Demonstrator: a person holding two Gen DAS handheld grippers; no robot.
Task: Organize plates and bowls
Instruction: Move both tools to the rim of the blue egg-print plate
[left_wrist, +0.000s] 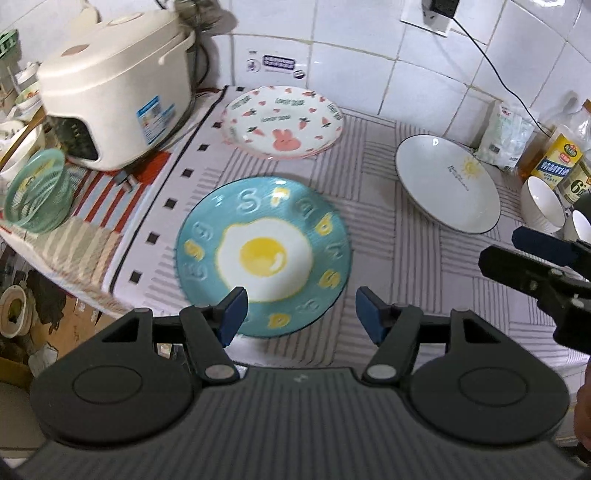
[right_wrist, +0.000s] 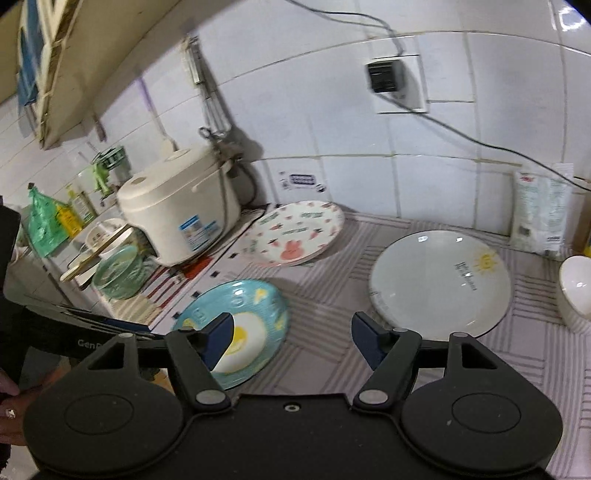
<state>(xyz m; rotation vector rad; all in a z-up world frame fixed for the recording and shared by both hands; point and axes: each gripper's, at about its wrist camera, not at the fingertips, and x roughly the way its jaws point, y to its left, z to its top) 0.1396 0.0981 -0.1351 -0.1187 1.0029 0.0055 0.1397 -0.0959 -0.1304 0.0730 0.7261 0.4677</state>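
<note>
Half-hidden blue egg plate (right_wrist: 255, 325)

Egg plate (left_wrist: 264, 254) before rabbit plate (left_wrist: 282, 122), left of sun plate (left_wrist: 447, 184)

The left claw's near finger (right_wrist: 221, 341) covers part of the egg plate (right_wrist: 258, 314). The bowl (right_wrist: 576, 291) runs off the right edge. The bottles (left_wrist: 565, 162) are cut off there too, labels too small to read. The egg plate's rim lettering is smeared.
</note>
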